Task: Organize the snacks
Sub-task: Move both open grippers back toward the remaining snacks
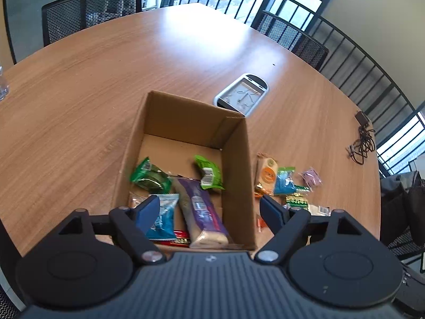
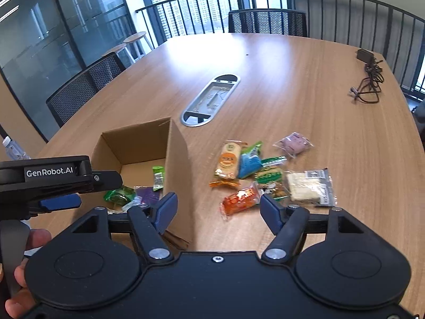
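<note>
An open cardboard box (image 1: 236, 143) holds several snacks: two green packets (image 1: 151, 178), a long purple bar (image 1: 199, 210) and a blue packet (image 1: 164, 218). My left gripper (image 1: 209, 207) hangs open over the box's near end, with nothing between its pads. To the right of the box (image 2: 178, 164), loose snacks lie on the table: an orange biscuit pack (image 2: 228, 159), a blue packet (image 2: 249, 162), a purple one (image 2: 293, 143), a white one (image 2: 309, 186) and an orange-red packet (image 2: 240, 199). My right gripper (image 2: 217, 204) stands open above the orange-red packet, not touching it.
A metal cable hatch (image 2: 209, 101) is set into the wooden table behind the box. A black charger with coiled cable (image 2: 368, 85) lies far right. Mesh chairs (image 2: 79, 90) ring the table. A water bottle (image 2: 13, 148) stands at the left edge. A hand (image 2: 26, 252) grips the left tool.
</note>
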{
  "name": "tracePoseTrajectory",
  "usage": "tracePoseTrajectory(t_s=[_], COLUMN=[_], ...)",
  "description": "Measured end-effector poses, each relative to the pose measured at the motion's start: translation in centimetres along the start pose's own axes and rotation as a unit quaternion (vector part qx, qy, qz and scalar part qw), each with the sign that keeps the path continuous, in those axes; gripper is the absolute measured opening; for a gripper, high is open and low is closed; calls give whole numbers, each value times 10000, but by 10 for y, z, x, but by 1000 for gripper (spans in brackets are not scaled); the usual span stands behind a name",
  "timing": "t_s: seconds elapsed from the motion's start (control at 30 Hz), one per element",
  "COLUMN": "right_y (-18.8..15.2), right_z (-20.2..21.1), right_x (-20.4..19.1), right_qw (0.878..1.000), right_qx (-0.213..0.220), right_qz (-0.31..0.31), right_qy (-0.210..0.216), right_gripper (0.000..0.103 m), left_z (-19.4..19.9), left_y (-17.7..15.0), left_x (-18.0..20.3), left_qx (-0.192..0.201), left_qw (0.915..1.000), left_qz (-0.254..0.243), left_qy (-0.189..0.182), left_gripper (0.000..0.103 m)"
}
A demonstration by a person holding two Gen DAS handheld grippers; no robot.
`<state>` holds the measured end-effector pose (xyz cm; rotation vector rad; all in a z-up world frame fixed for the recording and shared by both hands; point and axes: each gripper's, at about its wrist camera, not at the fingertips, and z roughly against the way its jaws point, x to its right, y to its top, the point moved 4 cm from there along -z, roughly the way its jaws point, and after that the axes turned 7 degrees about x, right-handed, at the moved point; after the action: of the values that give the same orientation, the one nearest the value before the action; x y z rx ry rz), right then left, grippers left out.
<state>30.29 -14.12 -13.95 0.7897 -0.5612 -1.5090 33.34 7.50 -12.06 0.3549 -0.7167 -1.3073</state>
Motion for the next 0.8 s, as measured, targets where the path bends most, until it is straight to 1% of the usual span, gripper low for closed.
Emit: tracePoseTrajectory(t_s=[0.2,0.33,0.57,0.8], right_y=[-3,-5,-6,-8], right_z=[10,14,19,18], right_x=[20,33,51,70], right_qw=[9998,9995,9988,9978], right_qx=[58,55,100,65], right_qz=[-75,-176,-294,-419], right_qy=[-161,-241,-378,-519], right_gripper=[78,78,80,81], left_z=[0,6,5,2], left_y=[-8,-12,-21,-25], left_x=[24,44,71,91], left_qx=[-48,59,-16,82], left_qw=[9997,9978,9929,9846], left_qz=[-211,-583,-1080,-1643], left_qy=[-150,-297,-489,-594], left_gripper=[81,81,81,81])
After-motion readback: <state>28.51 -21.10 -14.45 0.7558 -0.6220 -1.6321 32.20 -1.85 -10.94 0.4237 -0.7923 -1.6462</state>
